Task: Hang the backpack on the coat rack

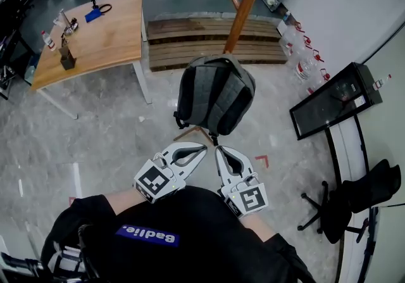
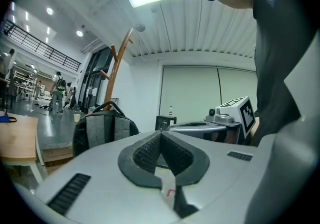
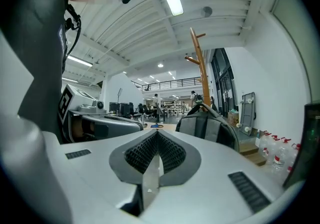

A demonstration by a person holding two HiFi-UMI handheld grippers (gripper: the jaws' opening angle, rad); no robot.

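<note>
We hold both tools level over the grey marbled floor, side by side and pointing at the backpack. The left gripper (image 1: 200, 147) has its jaws pressed together with nothing between them; in its own view the ribbed dark pads (image 2: 150, 150) meet at the tip. The right gripper (image 1: 221, 150) is closed the same way and also empty, its pads (image 3: 172, 152) touching at the front. Each gripper carries a cube with black and white square markers.

The grey and black backpack (image 1: 215, 93) stands upright on the floor just beyond the gripper tips and apart from them, its padded shoulder straps facing us. It sits at the foot of the wooden coat rack (image 1: 243, 6), whose pole rises on the far side of it, with short pegs branching off. None of the pegs we can see holds anything. Behind the rack lies a low wooden pallet platform (image 1: 190, 38).

To the far left is a light wooden table (image 1: 95, 41) with a blue item (image 1: 94, 15) on it. To the right are a cluster of clear bottles with red caps (image 1: 308, 60), a black screen on a stand (image 1: 332, 101) and a black office chair (image 1: 354, 202).

The only writing we can read is white lettering on a blue patch (image 1: 147, 235) on our black top, which appears to say "Badlie."
</note>
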